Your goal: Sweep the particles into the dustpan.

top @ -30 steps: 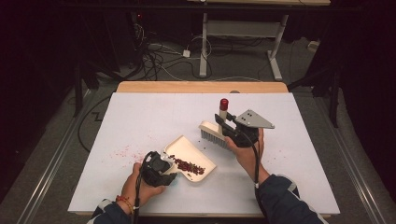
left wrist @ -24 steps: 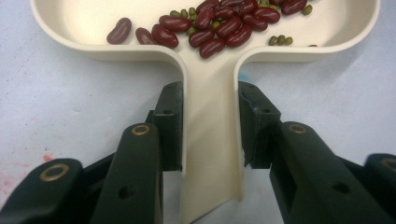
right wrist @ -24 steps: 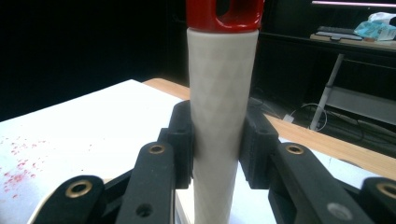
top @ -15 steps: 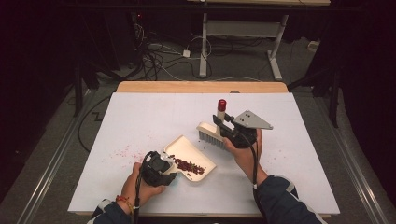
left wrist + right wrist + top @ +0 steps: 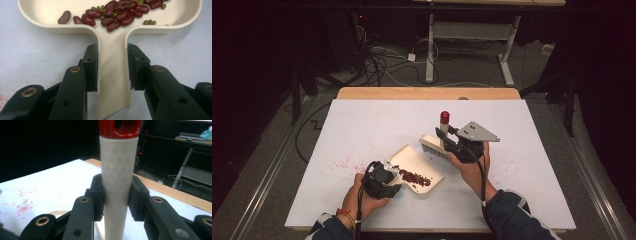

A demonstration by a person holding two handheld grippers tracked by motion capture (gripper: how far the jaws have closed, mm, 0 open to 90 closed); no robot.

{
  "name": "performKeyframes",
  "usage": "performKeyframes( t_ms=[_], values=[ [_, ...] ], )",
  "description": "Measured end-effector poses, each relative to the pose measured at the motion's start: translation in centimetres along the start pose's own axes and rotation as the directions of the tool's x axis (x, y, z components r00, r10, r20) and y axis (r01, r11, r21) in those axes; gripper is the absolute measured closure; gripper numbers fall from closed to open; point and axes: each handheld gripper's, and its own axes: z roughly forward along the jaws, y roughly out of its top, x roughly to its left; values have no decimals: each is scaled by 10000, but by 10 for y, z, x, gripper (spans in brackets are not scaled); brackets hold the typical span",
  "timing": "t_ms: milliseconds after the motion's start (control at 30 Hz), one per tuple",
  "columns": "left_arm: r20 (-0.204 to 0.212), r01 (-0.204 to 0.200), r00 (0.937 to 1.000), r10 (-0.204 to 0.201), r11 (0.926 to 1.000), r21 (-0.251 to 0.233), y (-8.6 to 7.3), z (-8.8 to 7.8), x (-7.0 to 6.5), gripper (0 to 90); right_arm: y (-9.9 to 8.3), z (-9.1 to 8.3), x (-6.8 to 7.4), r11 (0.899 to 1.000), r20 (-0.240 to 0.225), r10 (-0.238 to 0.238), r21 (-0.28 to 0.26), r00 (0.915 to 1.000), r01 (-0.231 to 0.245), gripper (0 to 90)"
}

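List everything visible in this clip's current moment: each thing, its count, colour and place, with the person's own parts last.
dustpan: one, cream, on the table's near middle, handle clamped.
beans: many dark red, a few small green, in the dustpan.
brush: one, cream with a red-tipped handle, raised beside the dustpan.
red specks: scattered on the table left of the dustpan.
table: one, white top, wooden far edge.
left gripper: black, shut on the dustpan handle.
right gripper: black, shut on the brush handle.

Open table (image 5: 362, 130) beyond dustpan (image 5: 412, 162)
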Motion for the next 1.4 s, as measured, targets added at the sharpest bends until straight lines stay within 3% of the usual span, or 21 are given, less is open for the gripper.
performKeyframes(
  t_ms=[100,200,367,500,800,1000,1100,1267,1400],
  values=[
    [-8,47,10000,-47,10000,-19,0,1,0,635,-3,-9,6,9998,-196,-183,-27,9996,182,694],
    [-79,-17,10000,17,10000,33,1,1,-1,635,-5,-21,15,9976,-503,-672,114,9965,679,694],
    [-56,-38,10000,38,10000,40,1,2,0,635,-3,-34,17,9994,-960,-351,-66,9948,346,695],
    [-48,-20,10000,20,10000,56,0,2,-1,635,0,-38,13,9996,-992,-59,-266,9951,33,695],
    [-75,-41,10000,42,10000,60,0,2,-1,635,1,-41,6,9987,-552,-387,-367,9977,367,695],
    [-54,52,10000,-53,10000,-39,1,1,-2,635,-1,-33,14,9956,-412,-812,-492,9958,791,695],
    [-33,114,9999,-114,9999,-101,1,0,-2,635,-1,-26,19,9977,-917,-573,-408,9941,538,695],
    [-23,63,10000,-63,9999,-88,3,0,-1,635,1,-23,42,9962,-1384,-865,-161,9866,851,695],
    [67,122,9999,-121,9999,-104,2,0,1,635,4,-26,50,9967,-1807,-810,-119,9802,802,695]
  ],
)
